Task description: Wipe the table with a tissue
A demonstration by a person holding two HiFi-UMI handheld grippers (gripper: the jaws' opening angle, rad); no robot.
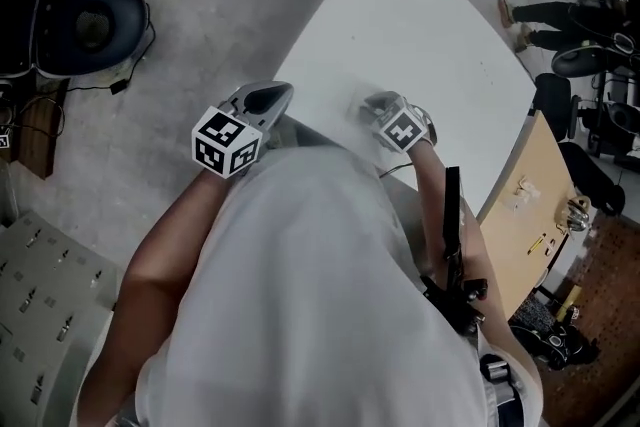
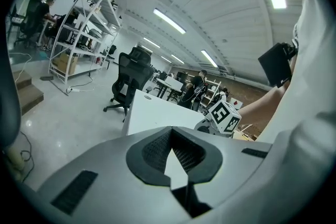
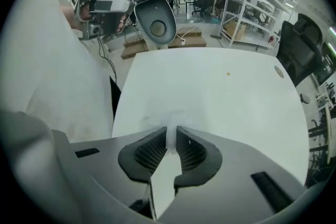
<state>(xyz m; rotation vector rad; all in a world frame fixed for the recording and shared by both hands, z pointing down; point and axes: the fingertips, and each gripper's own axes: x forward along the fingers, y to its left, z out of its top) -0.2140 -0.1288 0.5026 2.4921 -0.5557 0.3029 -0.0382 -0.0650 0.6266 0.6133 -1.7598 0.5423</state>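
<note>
The wiping stroke is in hand: the right claw (image 3: 171, 135), pinched narrow on the tissue (image 3: 169, 121), next needs a pressed sweep across the bench (image 3: 226, 92), while the left claw (image 2: 171, 132) sits closed and empty.

Left gripper (image 2: 170, 135) jaws together; right gripper (image 3: 171, 135) clamped.

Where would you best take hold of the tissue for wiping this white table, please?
By its bunched-up middle, from above: the tissue is gathered into a ridge there, with the loose rest spread on the table. The right gripper pinches it that way.
</note>
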